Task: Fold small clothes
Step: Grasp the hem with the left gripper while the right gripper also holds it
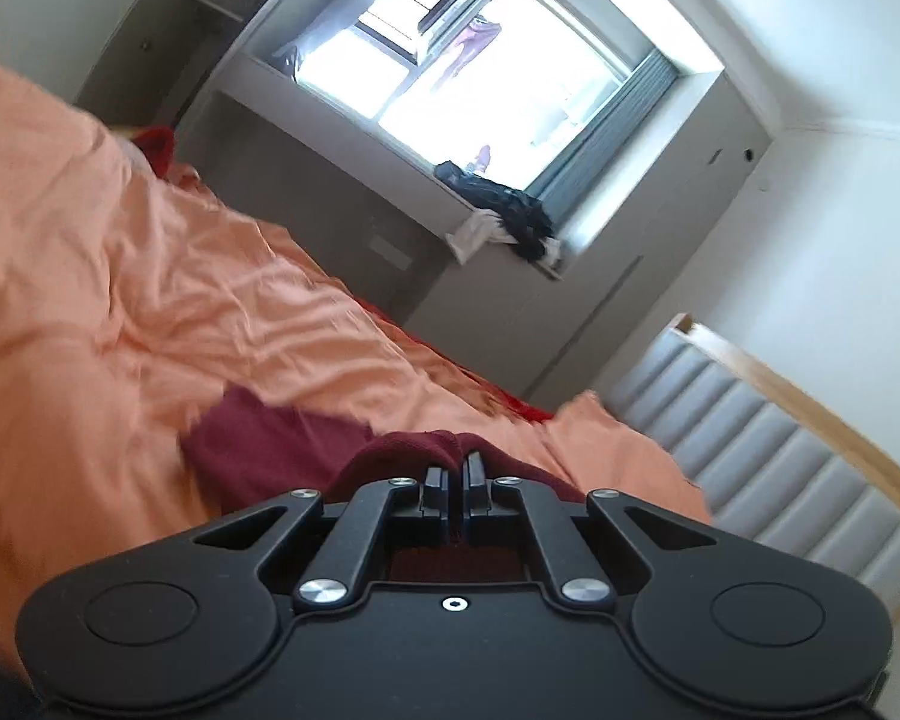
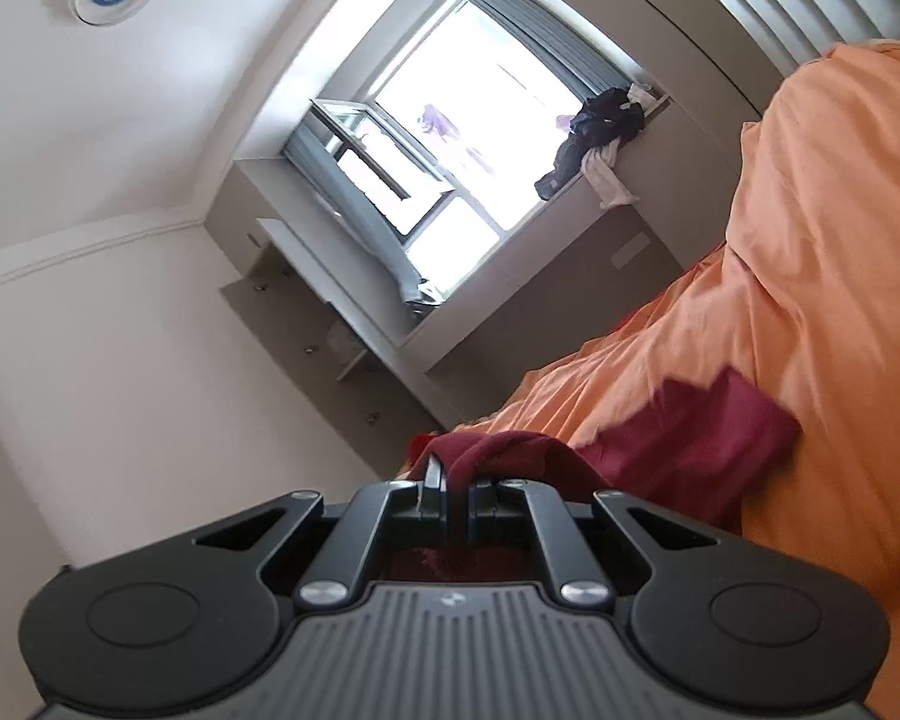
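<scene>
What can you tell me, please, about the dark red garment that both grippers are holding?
The dark red garment is a soft, matte, knit-looking piece of clothing. Its near edge is bunched and pinched between the shut fingers of the left gripper and of the right gripper. From those two grips it runs away from the cameras, and a flat, roughly rectangular part lies over the crumpled orange bedding. What kind of garment it is cannot be told.

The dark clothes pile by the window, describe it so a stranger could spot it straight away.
Find the bright window beyond the orange bedspread. On its sill lies the dark clothes pile, black, with white fabric hanging off the ledge. The dark red garment is on the bed instead.
</scene>
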Available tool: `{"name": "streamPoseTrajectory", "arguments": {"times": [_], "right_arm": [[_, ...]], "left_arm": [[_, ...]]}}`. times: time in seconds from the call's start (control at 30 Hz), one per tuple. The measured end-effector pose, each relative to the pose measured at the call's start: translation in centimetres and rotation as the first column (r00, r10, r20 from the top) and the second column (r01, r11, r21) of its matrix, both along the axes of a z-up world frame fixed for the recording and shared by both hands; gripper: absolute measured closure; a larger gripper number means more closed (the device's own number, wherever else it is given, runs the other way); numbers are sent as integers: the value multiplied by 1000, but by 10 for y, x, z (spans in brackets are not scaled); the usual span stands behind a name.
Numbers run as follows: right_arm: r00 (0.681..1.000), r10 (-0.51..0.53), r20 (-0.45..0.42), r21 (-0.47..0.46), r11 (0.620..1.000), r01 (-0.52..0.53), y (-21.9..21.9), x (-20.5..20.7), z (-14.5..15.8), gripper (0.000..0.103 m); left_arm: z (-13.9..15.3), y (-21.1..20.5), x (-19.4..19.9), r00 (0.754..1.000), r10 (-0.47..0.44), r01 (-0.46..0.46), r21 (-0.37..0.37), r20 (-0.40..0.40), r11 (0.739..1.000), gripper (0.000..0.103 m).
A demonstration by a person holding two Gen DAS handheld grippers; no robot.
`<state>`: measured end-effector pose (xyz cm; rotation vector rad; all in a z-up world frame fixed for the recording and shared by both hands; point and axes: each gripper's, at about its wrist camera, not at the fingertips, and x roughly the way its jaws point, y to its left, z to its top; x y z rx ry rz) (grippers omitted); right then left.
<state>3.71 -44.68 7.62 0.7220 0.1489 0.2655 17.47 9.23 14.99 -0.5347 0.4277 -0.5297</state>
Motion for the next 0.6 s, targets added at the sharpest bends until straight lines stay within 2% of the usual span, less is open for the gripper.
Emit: {"name": "streamPoseTrajectory", "arguments": {"times": [0.07, 0.13, 0.27, 0.33, 0.4, 0.5, 0.6], "right_arm": [[999, -24, -42, 2, 1000, 24, -10, 47, 5, 96], [992, -64, -107, -41, 997, 60, -14, 95, 7, 96], [973, -107, -206, -149, 986, 77, -14, 186, -5, 96], [960, -118, -254, -162, 984, 78, -15, 222, -17, 96], [949, -123, -290, -154, 985, 81, -15, 246, -28, 96], [937, -121, -328, -150, 986, 75, -14, 265, -44, 95], [931, -120, -346, -178, 982, 60, -11, 275, -56, 88]], "left_arm": [[3, -13, 44, 999, 27, -25, 40, -36, 999, 100], [0, -31, 96, 992, 46, -36, 82, -115, 996, 100], [-21, -63, 178, 978, 105, -70, 185, -183, 980, 100], [-35, -75, 214, 968, 121, -74, 211, -220, 975, 99], [-52, -82, 241, 954, 135, -75, 223, -267, 972, 99], [-77, -82, 261, 932, 150, -76, 224, -330, 972, 97], [-96, -79, 272, 916, 151, -74, 215, -371, 974, 88]]}}
